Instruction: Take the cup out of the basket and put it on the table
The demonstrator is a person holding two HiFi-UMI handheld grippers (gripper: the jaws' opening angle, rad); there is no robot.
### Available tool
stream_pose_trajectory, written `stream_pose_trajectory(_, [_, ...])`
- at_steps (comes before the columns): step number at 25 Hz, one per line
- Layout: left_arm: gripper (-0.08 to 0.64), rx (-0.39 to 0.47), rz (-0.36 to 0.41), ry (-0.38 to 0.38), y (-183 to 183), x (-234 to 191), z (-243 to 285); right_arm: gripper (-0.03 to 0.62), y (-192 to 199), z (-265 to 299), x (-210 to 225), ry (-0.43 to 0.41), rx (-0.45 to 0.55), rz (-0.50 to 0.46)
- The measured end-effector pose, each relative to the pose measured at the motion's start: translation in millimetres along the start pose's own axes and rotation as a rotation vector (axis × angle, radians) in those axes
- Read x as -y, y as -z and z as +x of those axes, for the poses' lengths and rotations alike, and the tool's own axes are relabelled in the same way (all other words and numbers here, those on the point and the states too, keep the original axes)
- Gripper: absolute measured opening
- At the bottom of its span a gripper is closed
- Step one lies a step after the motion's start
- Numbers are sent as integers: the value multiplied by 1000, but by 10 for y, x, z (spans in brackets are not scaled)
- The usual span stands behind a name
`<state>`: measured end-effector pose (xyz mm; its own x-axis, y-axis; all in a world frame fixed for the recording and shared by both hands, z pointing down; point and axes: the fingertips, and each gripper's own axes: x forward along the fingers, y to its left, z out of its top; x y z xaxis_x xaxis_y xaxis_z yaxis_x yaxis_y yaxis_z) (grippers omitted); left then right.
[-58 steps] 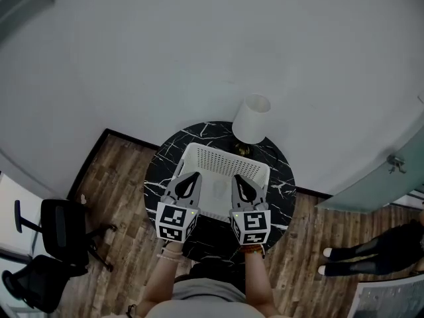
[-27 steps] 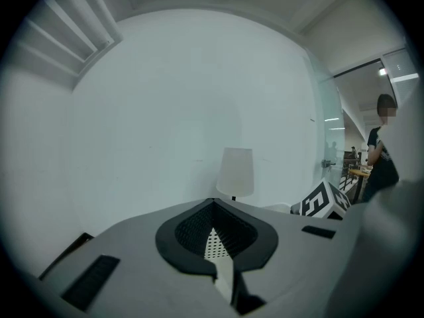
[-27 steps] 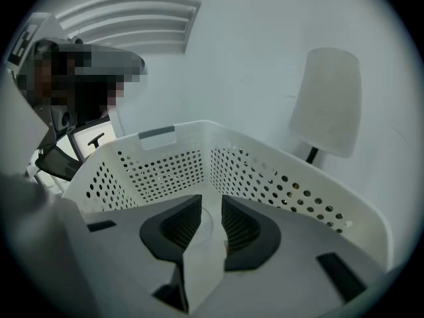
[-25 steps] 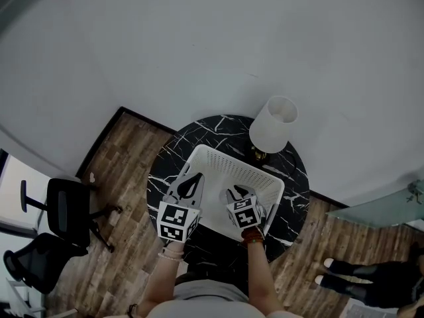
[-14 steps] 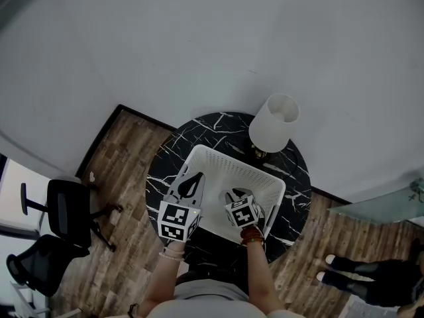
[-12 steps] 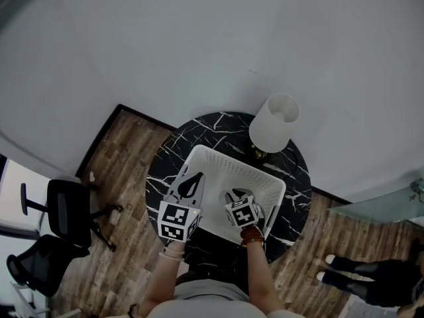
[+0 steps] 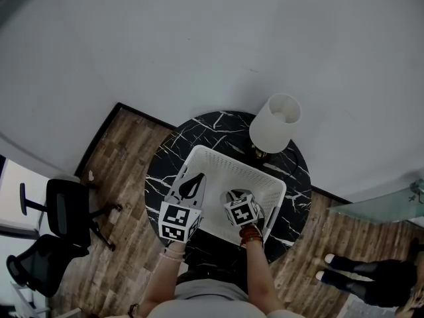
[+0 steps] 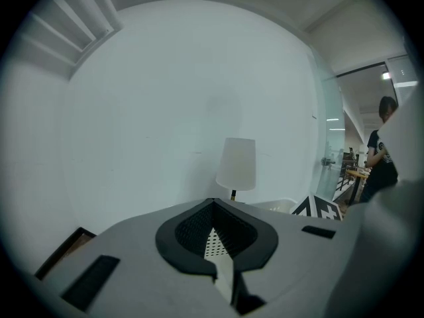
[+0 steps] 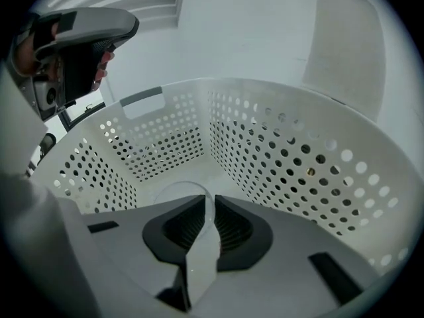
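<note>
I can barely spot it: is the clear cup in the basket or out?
In: the cup is within the basket's walls, rim pinched by fingers of the right gripper.

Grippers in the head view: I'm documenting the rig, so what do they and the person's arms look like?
The left gripper and right gripper share light grey shells, black ribbed tongs, and each a white cube of black square markers. Each wrist wears a bracelet; forearms are unsleeved.

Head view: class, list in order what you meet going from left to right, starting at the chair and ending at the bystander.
Black chair → left claw → right claw, shut on the cup → white lamp → bystander's legs.
</note>
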<state>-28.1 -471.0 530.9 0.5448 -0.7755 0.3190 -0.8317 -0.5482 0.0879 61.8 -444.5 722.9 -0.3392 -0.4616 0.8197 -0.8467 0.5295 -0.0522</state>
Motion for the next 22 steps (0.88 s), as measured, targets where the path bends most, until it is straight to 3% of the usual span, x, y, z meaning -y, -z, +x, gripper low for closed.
stream_pose_trajectory(11, [5,-7,1,6,30,-1,7,40,-15,-60,34,25,37,2])
stream_pose_trajectory(22, [5,0,4,5,4,19,-21,37,-322,-539,-4,-7,170,45])
